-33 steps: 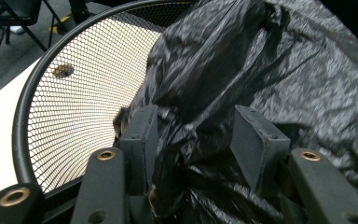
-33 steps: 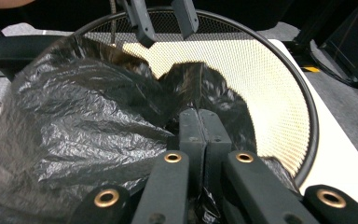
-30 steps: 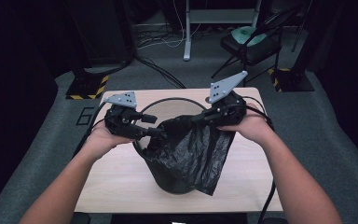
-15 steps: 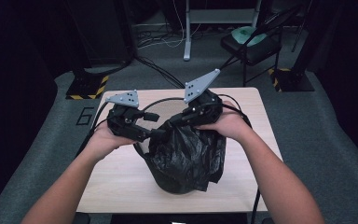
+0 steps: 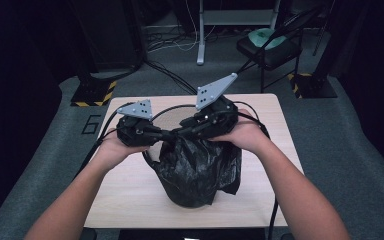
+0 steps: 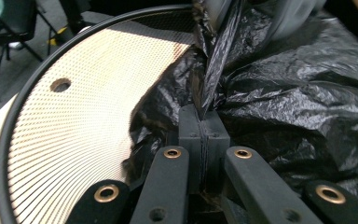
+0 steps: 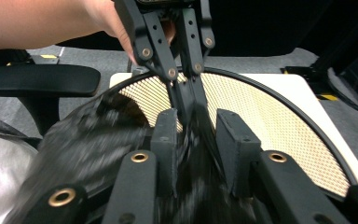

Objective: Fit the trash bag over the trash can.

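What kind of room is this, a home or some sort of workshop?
Probably a lab or recording studio, not a home: a small wooden table stands alone on grey carpet, cables trail across the floor, and hazard-striped stand bases sit among dark surroundings.

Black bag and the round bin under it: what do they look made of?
Black bag: thin plastic film, glossy, judging by fine crinkles and bright highlights where the left gripper pinches it. Round bin: probably perforated or mesh sheet metal, fine regular holes, with a smooth black rim; metal is a guess. Table: pale wood-grain top, possibly laminate.
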